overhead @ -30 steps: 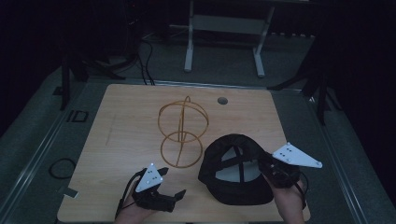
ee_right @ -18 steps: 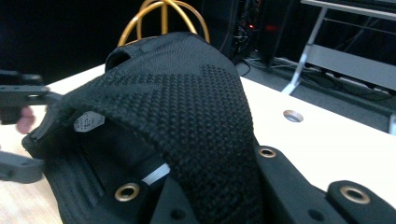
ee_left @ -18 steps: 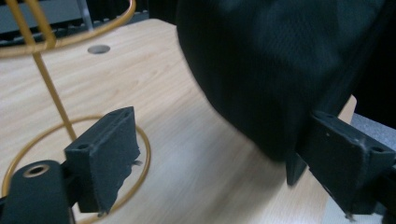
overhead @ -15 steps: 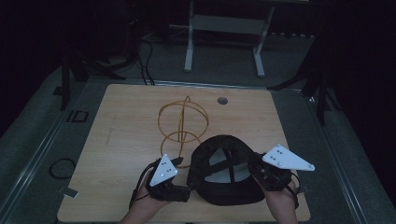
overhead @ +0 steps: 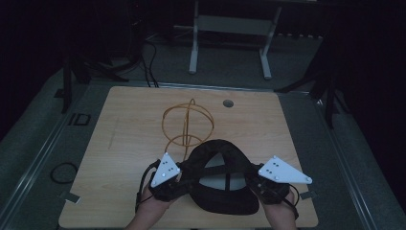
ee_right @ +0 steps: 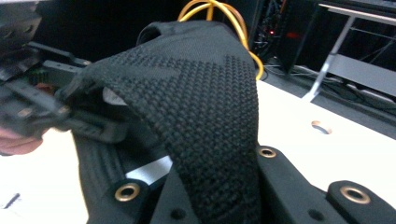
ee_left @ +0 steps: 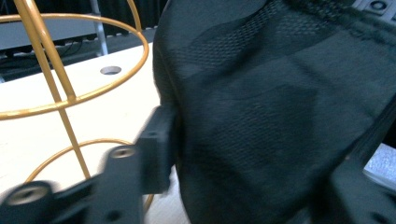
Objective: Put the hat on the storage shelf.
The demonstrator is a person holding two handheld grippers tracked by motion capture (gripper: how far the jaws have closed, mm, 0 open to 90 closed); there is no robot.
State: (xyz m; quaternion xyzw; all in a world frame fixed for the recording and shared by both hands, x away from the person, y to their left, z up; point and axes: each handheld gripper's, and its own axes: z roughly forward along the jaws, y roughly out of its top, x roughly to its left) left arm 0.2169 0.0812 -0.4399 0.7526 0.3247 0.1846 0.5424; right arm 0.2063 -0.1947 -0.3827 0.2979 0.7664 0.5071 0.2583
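A black mesh cap [overhead: 220, 182] hangs upside down over the table's front edge, held between my two grippers. My left gripper [overhead: 184, 179] is at its left rim. In the left gripper view its jaws [ee_left: 261, 158] have just been closing, and the cap fabric [ee_left: 280, 116] fills the gap against the pads. My right gripper [overhead: 253, 184] is shut on the right rim. In the right gripper view the woven fabric [ee_right: 201, 93] rises from between its jaws [ee_right: 210, 186], and the left gripper [ee_right: 42, 107] shows beyond it.
A gold wire stand [overhead: 187, 122] of crossed hoops stands just behind the cap on the wooden table [overhead: 119, 143], close to the left gripper [ee_left: 60, 88]. A round hole [overhead: 228, 103] lies further back. Metal frame legs and cables stand on the dark floor beyond.
My left gripper has moved right to the cap and closed its jaws on the rim. The right gripper has carried the cap a little to the left.
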